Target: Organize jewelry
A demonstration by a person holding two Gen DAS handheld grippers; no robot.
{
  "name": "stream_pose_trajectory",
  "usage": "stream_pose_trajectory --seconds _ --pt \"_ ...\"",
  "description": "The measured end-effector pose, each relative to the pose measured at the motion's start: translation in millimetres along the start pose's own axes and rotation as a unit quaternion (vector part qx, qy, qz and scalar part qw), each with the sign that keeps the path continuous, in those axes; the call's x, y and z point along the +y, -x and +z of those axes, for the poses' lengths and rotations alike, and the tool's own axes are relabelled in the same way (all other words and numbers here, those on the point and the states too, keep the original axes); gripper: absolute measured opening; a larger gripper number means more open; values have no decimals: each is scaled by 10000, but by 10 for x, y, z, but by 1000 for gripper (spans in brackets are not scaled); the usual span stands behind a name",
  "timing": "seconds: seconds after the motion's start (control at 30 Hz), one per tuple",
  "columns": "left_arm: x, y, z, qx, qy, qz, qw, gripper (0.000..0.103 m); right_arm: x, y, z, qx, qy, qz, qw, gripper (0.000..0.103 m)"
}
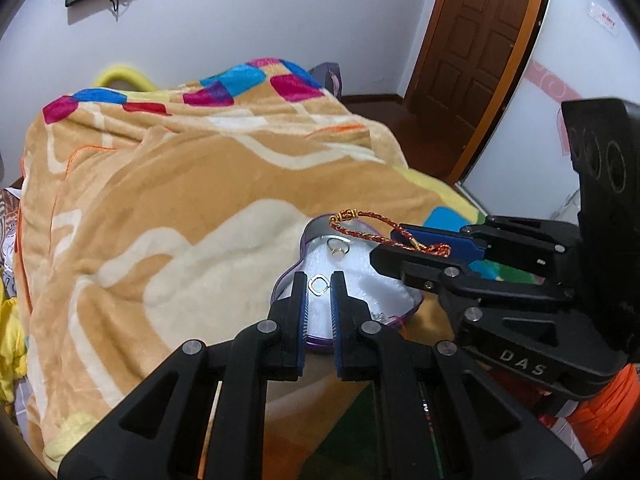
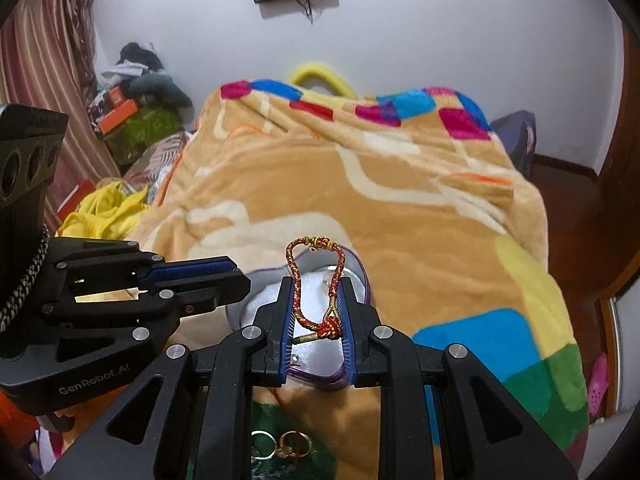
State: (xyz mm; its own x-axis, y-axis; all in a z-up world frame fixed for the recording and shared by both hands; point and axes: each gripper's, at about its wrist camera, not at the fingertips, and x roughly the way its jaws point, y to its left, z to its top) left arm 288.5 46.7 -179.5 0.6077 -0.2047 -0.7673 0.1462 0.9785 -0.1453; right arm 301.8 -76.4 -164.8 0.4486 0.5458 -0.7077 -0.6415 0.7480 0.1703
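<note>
A heart-shaped purple jewelry box (image 1: 396,316) with white lining lies open on the blanket; it also shows in the right wrist view (image 2: 360,276). My left gripper (image 1: 319,283) is shut on a small silver ring (image 1: 319,285) over the box. A gold ring (image 1: 338,247) rests on the lining farther in. My right gripper (image 2: 316,308) is shut on a red-and-gold braided bracelet (image 2: 296,300), held above the box; the bracelet also shows in the left wrist view (image 1: 372,230). Loose rings (image 2: 280,446) lie below my right gripper.
A tan blanket (image 1: 180,200) with coloured squares covers the bed. A wooden door (image 1: 476,48) stands at the right. Boxes and clothes (image 2: 132,120) pile up by the curtain at the left. A yellow cloth (image 2: 104,212) lies beside the bed.
</note>
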Motion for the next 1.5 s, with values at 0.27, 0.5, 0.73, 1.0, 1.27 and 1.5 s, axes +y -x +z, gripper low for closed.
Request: stream_pose_trajectory --seconds 0.27,0.5,0.73,1.0,1.27,1.5 --pt "35 -124 14 234 20 -164 9996 9 -18 -67 -14 230 109 -4 9997 20" --pt "43 -135 17 338 22 -143 9993 9 -25 -96 4 294 127 -39 9995 20" --pt "63 -15 11 237 31 3 9997 9 45 -79 6 404 279 -55 9988 25" --pt "86 279 -22 -34 40 246 9997 33 185 62 -1 328 423 -203 9984 35" --pt "12 584 -51 -231 35 321 9992 36 331 342 -51 130 536 -334 9979 36" --pt "-93 789 -141 -313 -13 341 9989 38 404 648 -149 -111 537 -478 9974 36"
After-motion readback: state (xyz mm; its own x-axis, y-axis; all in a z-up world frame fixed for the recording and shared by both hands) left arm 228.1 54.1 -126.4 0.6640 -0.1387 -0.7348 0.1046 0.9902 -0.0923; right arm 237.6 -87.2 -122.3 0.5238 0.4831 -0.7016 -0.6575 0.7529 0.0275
